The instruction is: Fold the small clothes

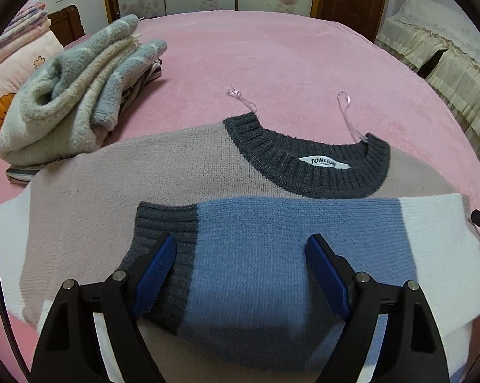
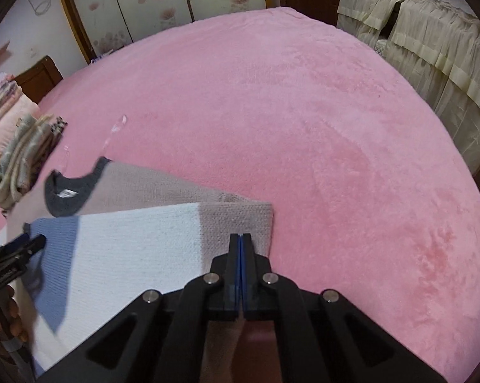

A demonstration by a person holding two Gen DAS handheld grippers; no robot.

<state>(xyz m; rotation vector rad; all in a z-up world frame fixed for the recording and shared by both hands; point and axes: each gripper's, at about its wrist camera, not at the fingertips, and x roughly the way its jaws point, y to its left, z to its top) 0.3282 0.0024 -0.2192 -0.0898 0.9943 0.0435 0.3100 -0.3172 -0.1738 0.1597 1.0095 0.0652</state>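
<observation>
A colour-block sweater (image 1: pixel 150 172) is being folded on the pink bed cover (image 1: pixel 271 63), collar at twelve o'clock, with one sleeve (image 1: pixel 255 233) already laid across the chest. The left gripper (image 1: pixel 240 274) is being held wide apart over that sleeve's dark cuff (image 1: pixel 163 223), gripping nothing, while the right gripper (image 2: pixel 241 239) is being kept fully closed, tips over the folded edge at the sweater's three o'clock side. Whether knit is pinched there cannot be told; ideally, the sleeve is being flattened before the next fold.
</observation>
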